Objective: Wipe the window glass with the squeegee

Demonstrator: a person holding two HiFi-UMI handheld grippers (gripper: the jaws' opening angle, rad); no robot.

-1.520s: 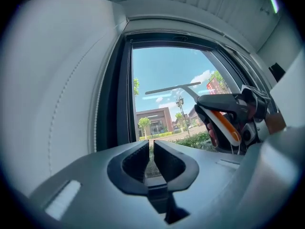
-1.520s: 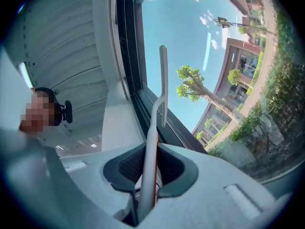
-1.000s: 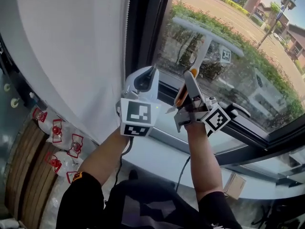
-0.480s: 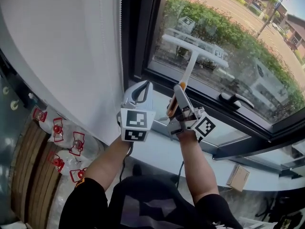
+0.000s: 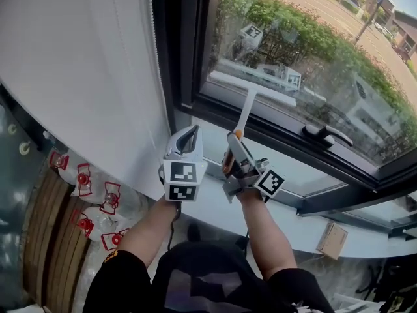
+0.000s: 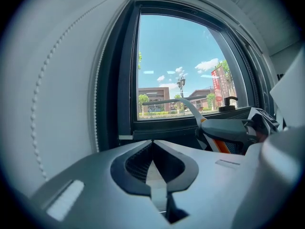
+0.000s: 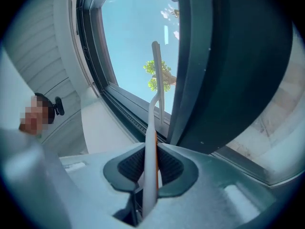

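1. The squeegee (image 5: 251,89) has slid down the window glass (image 5: 313,44); its blade now sits just above the lower window frame (image 5: 280,134).
2. The right gripper (image 5: 231,154) clamps its handle. The left gripper (image 5: 189,142) is closed on nothing below the frame.
3. Risk: pulling further could knock the blade against the frame and leave a streak.
4. The blade's long axis runs along the frame, and the handle points up at the glass.

No legible text or numbers
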